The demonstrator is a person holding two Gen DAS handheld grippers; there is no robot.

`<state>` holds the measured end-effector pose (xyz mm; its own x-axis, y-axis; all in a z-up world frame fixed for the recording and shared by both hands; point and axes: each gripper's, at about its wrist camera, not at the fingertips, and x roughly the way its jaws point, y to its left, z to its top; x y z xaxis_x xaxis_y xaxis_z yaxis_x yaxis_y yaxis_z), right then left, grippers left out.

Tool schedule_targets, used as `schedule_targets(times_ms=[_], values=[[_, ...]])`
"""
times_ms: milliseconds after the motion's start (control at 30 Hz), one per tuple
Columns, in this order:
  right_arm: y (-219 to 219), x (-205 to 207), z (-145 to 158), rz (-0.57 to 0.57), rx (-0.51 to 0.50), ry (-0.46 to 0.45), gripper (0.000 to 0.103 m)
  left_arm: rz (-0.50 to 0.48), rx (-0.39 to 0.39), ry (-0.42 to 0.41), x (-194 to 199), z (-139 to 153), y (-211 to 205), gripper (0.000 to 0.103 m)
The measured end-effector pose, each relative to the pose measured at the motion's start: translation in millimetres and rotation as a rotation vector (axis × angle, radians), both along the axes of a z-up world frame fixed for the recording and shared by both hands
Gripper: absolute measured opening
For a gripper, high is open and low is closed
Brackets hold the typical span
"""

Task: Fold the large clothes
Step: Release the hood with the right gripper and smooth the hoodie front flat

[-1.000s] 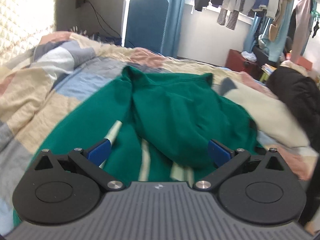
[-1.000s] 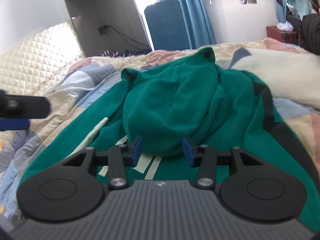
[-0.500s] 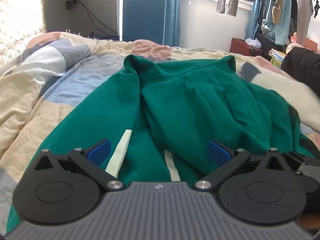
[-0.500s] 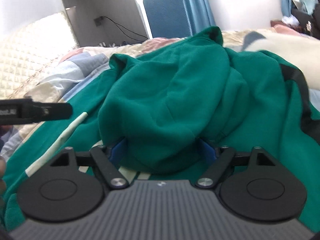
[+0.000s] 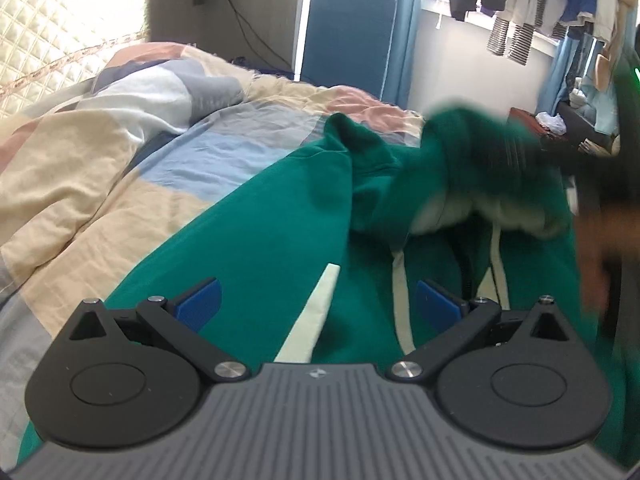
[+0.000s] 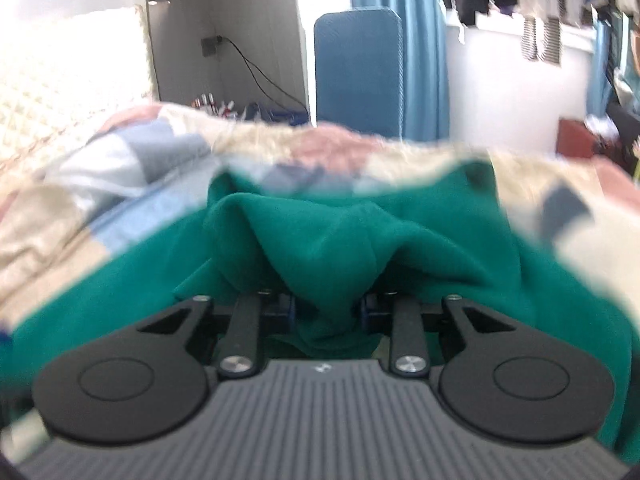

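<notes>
Large green fleece hoodie [image 5: 256, 240] with cream drawstrings lies spread on the patchwork quilt of the bed [image 5: 132, 168], hood end away from both cameras, hem end nearest them. The garment's long axis runs roughly straight ahead of both tools.

Right gripper [image 6: 328, 312]: its fingers have just been closing and now pinch a bunched fold of the green fabric, which rises as a peak directly between them and drapes forward. The right wrist view is smeared, consistent with a fast carry. In the left wrist view the same lifted bunch shows as a blurred green mass up and to the right, pale lining exposed beneath.

Left gripper [image 5: 318, 300]: blue fingers [image 5: 198, 300] spread wide, nothing between them. It hovers low over the hoodie front; a cream drawstring [image 5: 308, 320] lies on the cloth in the gap below, not gripped.

Key relation: the held fold is off to the right of the left gripper and higher; flat body panel lies straight ahead of and under the left fingers. Right hand owns the moving fabric; left is nearer the stationary near-side cloth.

Judgement: hood or upper section is being turned over; left hand is placed to pin or take the near edge. Risk: the thick fleece bunch may slip from a partial pinch.
</notes>
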<state>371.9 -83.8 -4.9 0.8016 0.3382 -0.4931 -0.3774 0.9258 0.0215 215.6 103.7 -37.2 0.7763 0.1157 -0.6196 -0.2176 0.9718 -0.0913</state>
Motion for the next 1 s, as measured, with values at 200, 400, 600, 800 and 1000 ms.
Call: schedule_targets(times_ms=[200, 400, 600, 800, 1000], values=[[41.4, 104.4, 92.7, -0.036, -0.037, -0.134, 0.026, 0.011, -0.035, 0.033, 18.1, -19.3, 7.9, 0.103], [63.4, 181.6, 99.1, -0.151, -0.037, -0.259, 0.026, 0.025, -0.084, 0.039, 35.2, -37.7, 20.3, 0.103], [55.0, 220.6, 24.5, -0.186, -0.013, -0.123, 0.03, 0.001, -0.048, 0.001, 42.8, -44.6, 18.0, 0.103], [36.3, 191.9, 0.3, -0.185, 0.066, -0.069, 0.066, 0.012, -0.084, -0.007, 48.7, -43.4, 27.1, 0.103], [13.9, 126.8, 20.8, -0.098, 0.037, 0.002, 0.067, 0.06, -0.139, -0.023, 38.4, -25.4, 50.0, 0.103]])
